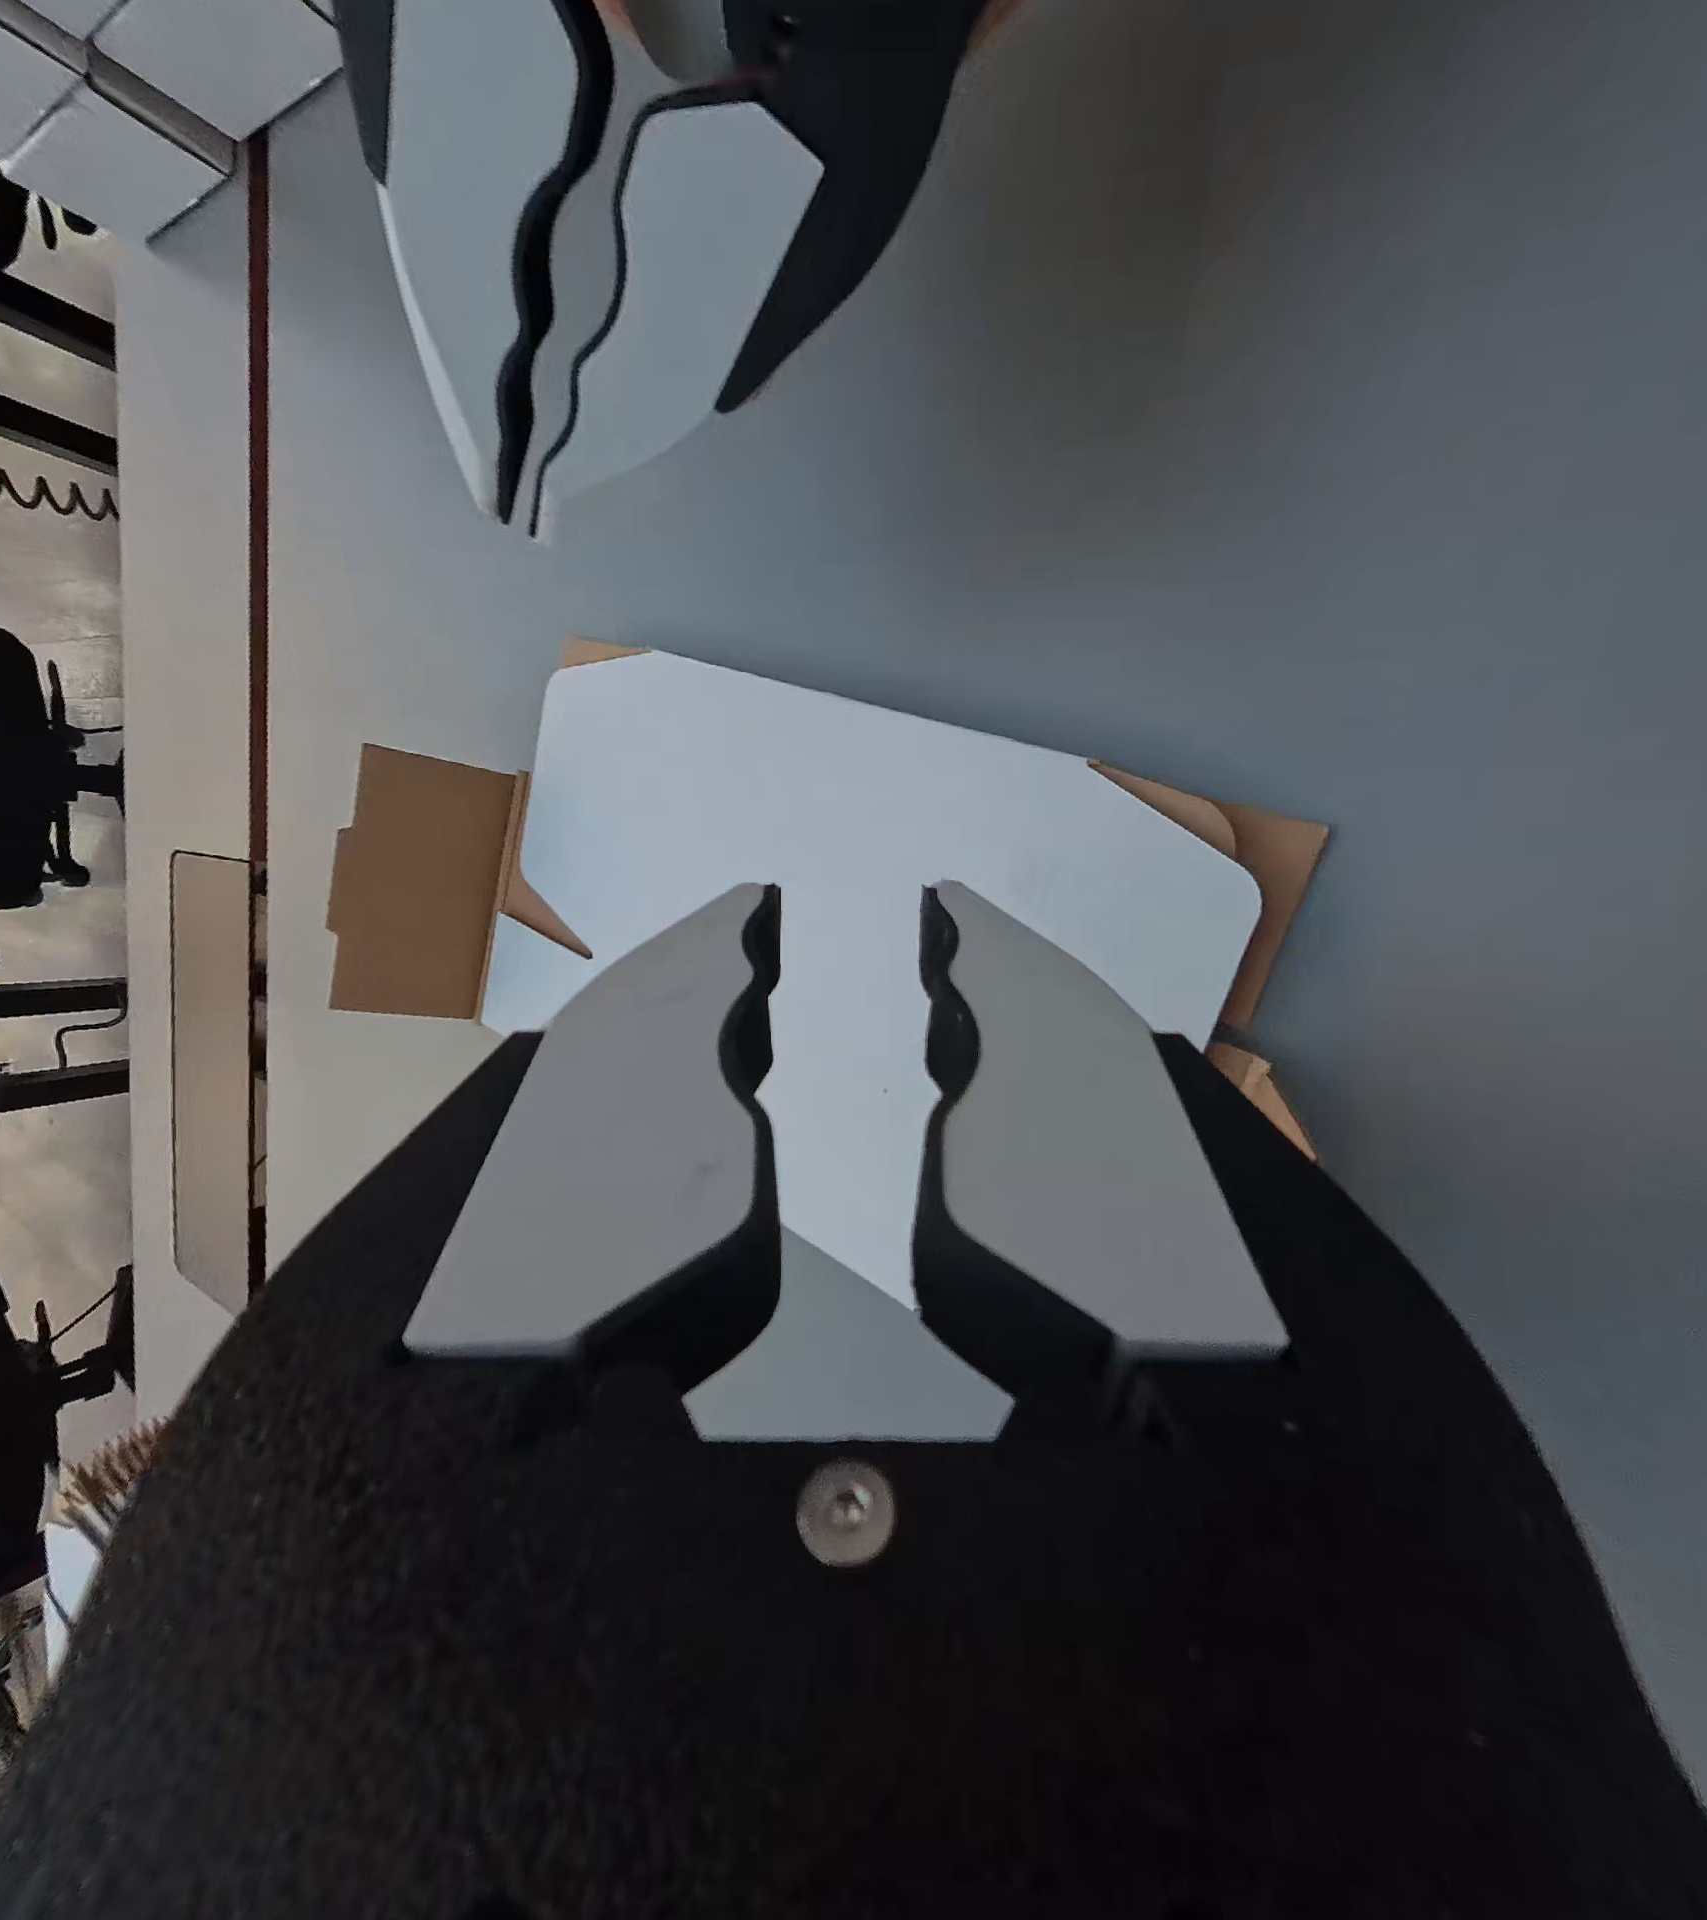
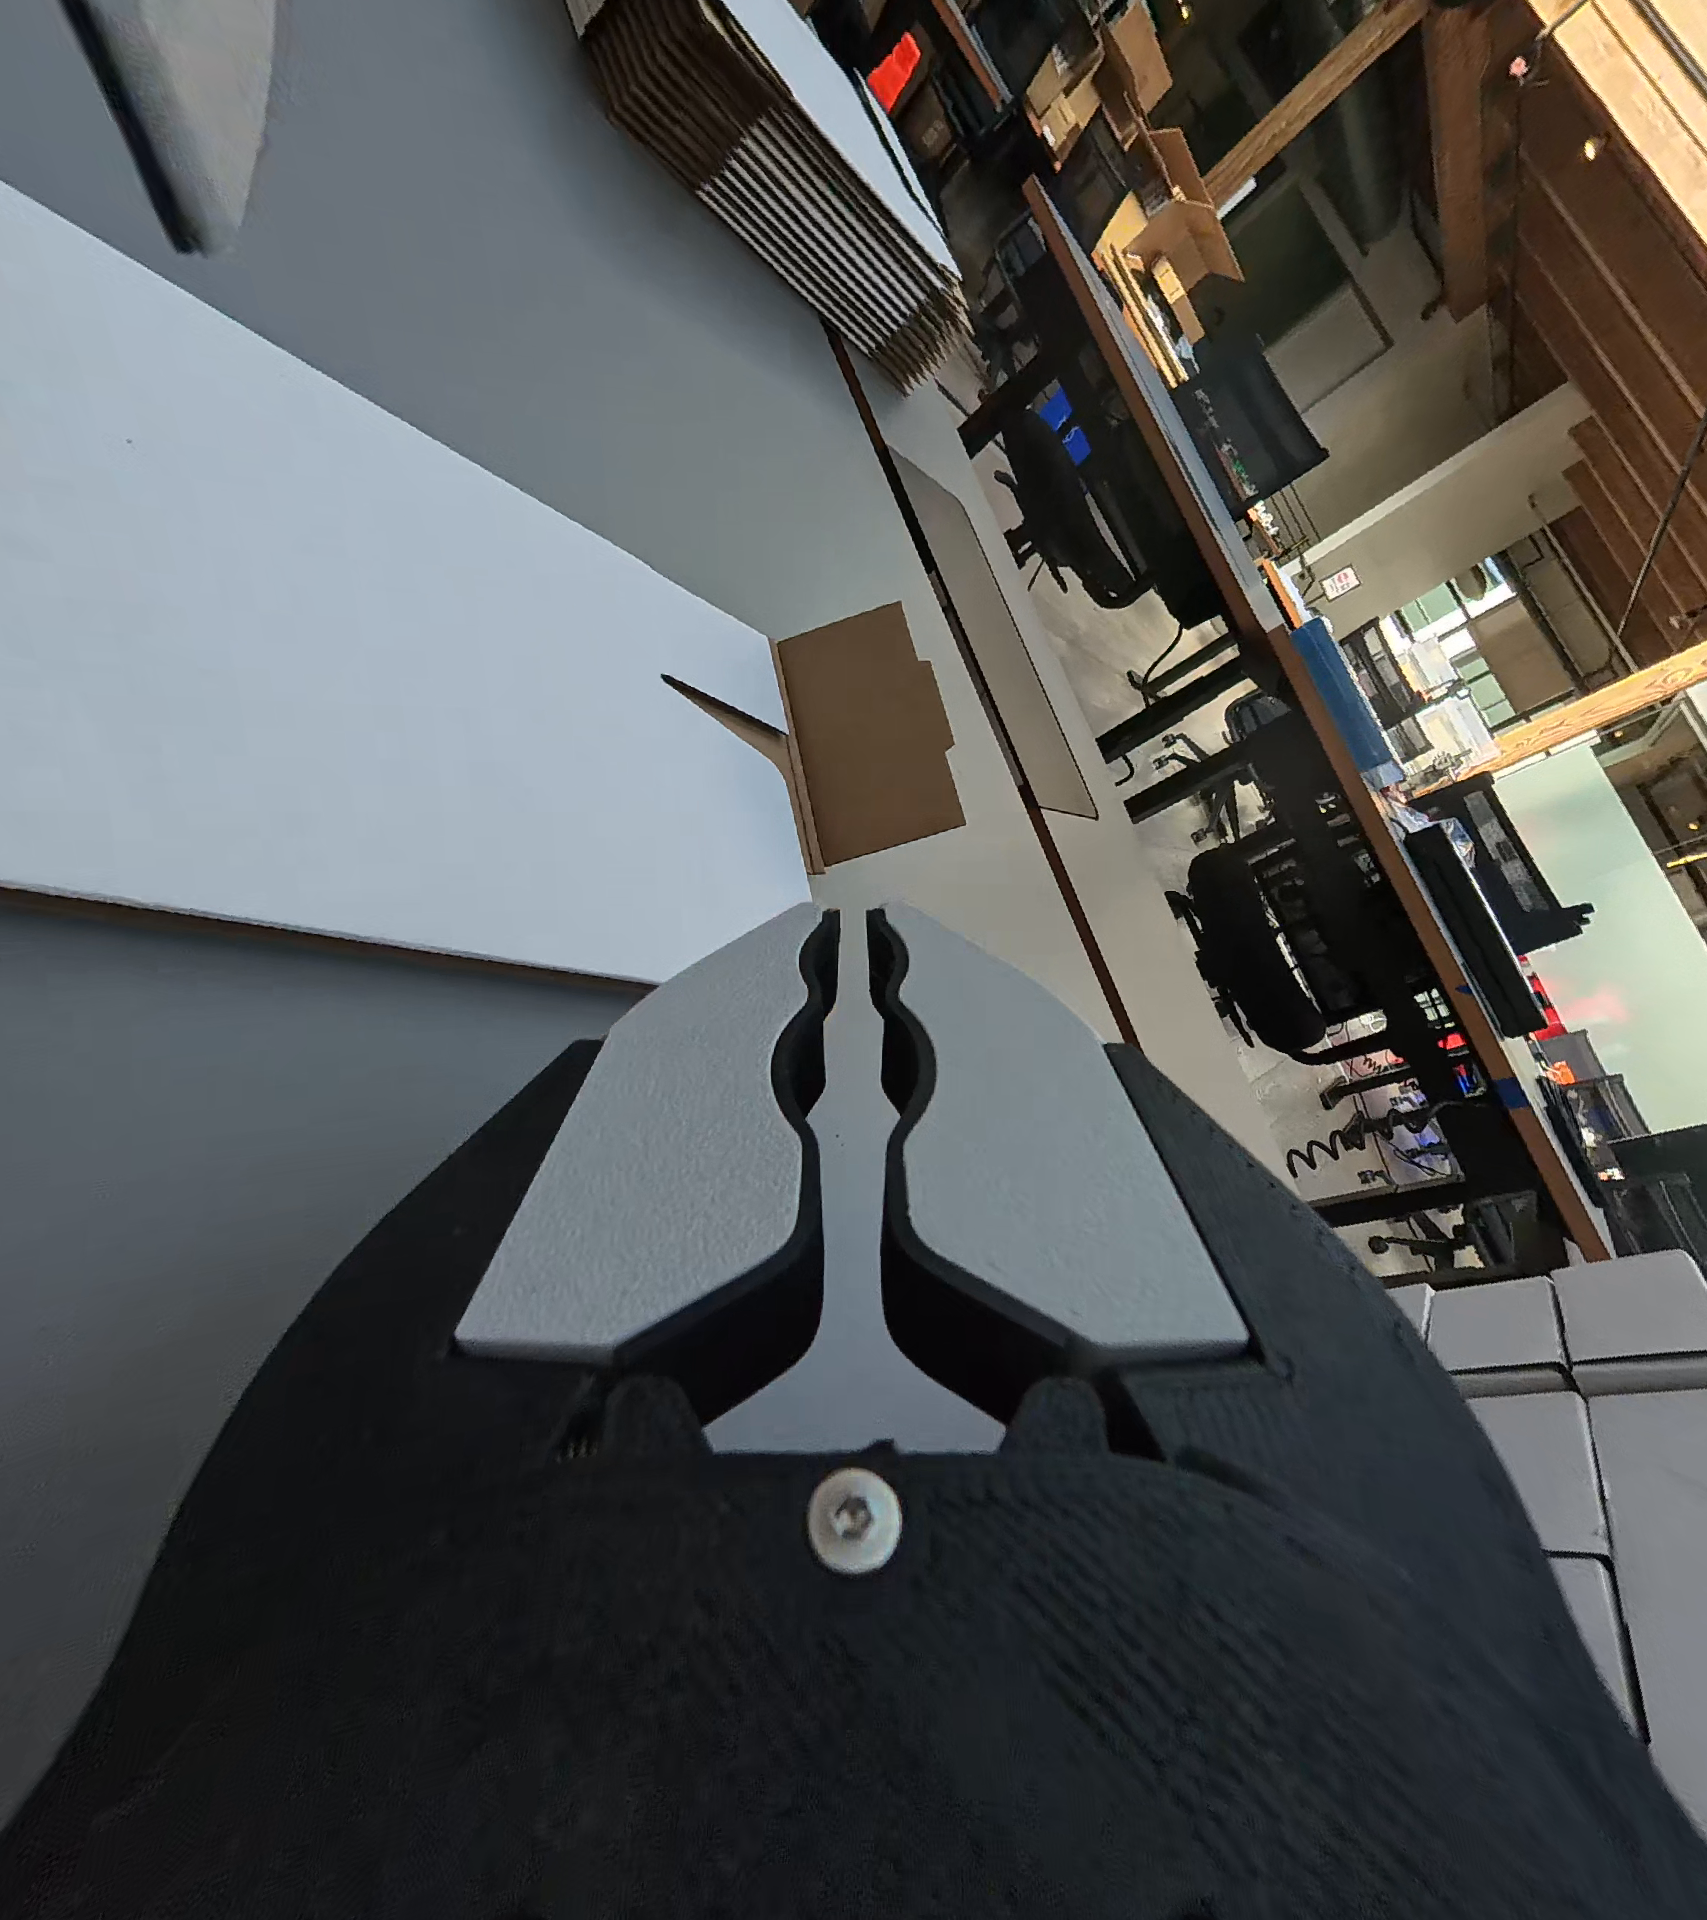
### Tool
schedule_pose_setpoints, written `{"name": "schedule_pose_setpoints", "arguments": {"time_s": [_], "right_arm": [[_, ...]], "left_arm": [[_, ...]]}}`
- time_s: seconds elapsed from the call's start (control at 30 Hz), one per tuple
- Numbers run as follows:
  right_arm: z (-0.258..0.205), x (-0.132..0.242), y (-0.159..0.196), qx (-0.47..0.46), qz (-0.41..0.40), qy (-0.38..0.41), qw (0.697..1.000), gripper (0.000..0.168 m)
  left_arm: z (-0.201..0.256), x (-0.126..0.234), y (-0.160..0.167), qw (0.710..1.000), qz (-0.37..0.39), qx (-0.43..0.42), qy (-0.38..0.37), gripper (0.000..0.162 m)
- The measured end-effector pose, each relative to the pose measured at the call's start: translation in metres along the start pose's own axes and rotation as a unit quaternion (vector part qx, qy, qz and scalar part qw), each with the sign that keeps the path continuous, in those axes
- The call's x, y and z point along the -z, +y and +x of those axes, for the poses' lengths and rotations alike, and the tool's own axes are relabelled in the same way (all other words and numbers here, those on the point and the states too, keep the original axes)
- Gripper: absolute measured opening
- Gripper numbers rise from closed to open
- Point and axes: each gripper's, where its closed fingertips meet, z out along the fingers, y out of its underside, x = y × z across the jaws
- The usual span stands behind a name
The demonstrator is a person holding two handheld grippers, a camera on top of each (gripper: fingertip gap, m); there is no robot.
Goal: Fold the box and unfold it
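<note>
The box (image 1: 828, 800) lies flat on the grey table (image 1: 1400, 416), white face up, with brown flaps sticking out at its left (image 1: 418, 883) and right (image 1: 1275, 894). My left gripper (image 1: 849, 904) is open and empty, and hovers over the white panel. My right gripper (image 2: 851, 920) is shut with only a sliver of gap and holds nothing. It sits beside the near edge of the white panel (image 2: 309, 644), near the brown flap (image 2: 870, 727). It also shows at the top of the left wrist view (image 1: 516, 499), away from the box.
A stack of flat cardboard sheets (image 2: 776, 156) lies at the table's far end. Several folded grey boxes (image 2: 1607, 1455) stand in a group, also visible in the left wrist view (image 1: 101, 104). The table edge (image 1: 257, 520) is close to the left flap, with office chairs and desks beyond.
</note>
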Motion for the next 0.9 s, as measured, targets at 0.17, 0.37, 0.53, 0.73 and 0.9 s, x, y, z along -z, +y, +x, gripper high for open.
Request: {"name": "schedule_pose_setpoints", "arguments": {"time_s": [0.17,0.37,0.53,0.73,0.9], "right_arm": [[0.012,0.003,0.007,-0.025,0.0,0.023,0.999,0.005],[0.011,0.001,0.01,-0.022,-0.008,0.025,0.999,0.005],[0.009,0.0,0.011,-0.015,-0.013,0.025,1.0,0.005],[0.009,0.0,0.012,-0.014,-0.015,0.024,0.999,0.004],[0.008,-0.001,0.014,-0.011,-0.021,0.022,0.999,0.004]], "left_arm": [[0.039,-0.013,0.022,1.0,-0.007,-0.011,-0.003,0.026],[0.06,-0.009,0.025,0.997,-0.007,-0.047,-0.06,0.024],[0.067,-0.009,0.027,0.992,-0.011,-0.087,-0.089,0.019],[0.072,-0.008,0.025,0.984,-0.024,-0.148,-0.099,0.016],[0.072,-0.006,0.023,0.987,-0.011,-0.133,-0.087,0.021]]}}
